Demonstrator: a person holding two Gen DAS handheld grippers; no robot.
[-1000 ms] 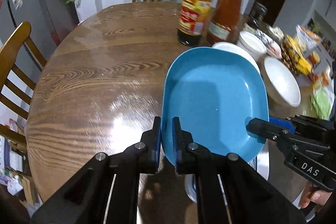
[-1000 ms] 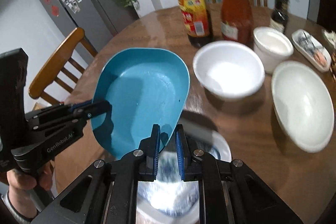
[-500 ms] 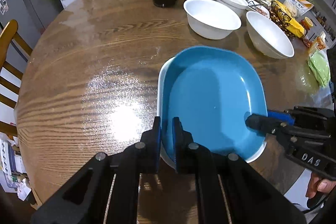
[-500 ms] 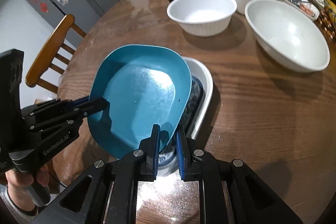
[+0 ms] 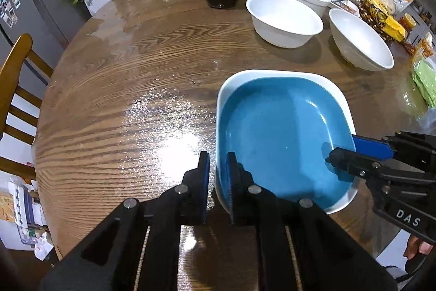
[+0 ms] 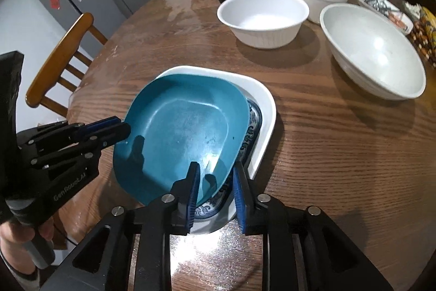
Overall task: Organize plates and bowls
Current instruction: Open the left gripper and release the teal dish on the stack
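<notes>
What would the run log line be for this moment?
step: stack blue plate into white dish | left tongs: straddling plate rim, slightly apart | right tongs: open around rim | plate: tilted, resting on patterned plate

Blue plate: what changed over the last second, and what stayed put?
The blue plate came down from mid-air into the white dish on the table. The right gripper has opened around its rim; a second ago it was clamped. The left gripper still straddles the rim. The white bowls stayed in place.
</notes>
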